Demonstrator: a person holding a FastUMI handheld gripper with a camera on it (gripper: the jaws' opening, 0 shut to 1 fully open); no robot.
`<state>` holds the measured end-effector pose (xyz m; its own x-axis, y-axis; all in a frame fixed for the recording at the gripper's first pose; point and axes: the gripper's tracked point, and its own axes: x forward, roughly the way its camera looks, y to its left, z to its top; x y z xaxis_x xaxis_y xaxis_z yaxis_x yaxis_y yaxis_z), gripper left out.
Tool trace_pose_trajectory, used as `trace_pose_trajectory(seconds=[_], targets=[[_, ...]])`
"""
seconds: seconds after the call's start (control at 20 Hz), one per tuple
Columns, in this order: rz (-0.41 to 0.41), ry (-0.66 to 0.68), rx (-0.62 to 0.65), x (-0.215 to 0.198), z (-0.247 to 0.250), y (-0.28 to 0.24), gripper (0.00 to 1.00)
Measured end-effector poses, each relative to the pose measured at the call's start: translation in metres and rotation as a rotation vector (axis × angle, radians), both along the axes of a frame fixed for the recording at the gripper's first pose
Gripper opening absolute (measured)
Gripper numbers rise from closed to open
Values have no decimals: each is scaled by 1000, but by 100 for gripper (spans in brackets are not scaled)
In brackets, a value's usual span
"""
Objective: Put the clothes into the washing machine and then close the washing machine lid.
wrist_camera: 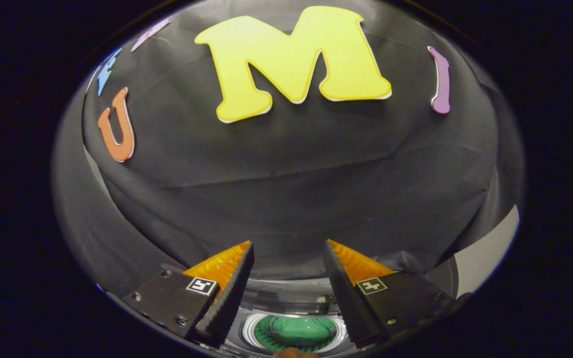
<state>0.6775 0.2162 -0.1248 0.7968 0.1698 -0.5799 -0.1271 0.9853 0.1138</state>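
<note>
Black cloth wall ahead. Gripper (287, 244) fingers spread, holding nothing; washing machine (294, 332) drum, green inside, lies below between them.

Dim, even light; strong fisheye bending at edges; soft blur low down

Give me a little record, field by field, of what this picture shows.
tool: fingers apart, holding nothing
washing machine: below and between the fingers, seen from above
lid: seems open, as the drum is visible
inside drum: green clothes
backdrop: black cloth wall beyond the fingers
task state: clothes appear to be in; lid not yet closed
</note>
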Motion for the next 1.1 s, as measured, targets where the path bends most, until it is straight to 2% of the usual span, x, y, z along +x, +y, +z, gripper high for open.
trace_pose_trajectory(seconds=[0.25,0.45,0.55,0.65,0.75,1.1], targets=[[-10,24,-25,15,-24,0,88],[-51,30,-11,22,-34,-11,88],[-34,38,-34,17,-37,-11,88],[10,37,-132,19,-45,-10,88],[33,14,-116,15,-47,-4,88],[37,9,-113,6,-46,-6,89]])
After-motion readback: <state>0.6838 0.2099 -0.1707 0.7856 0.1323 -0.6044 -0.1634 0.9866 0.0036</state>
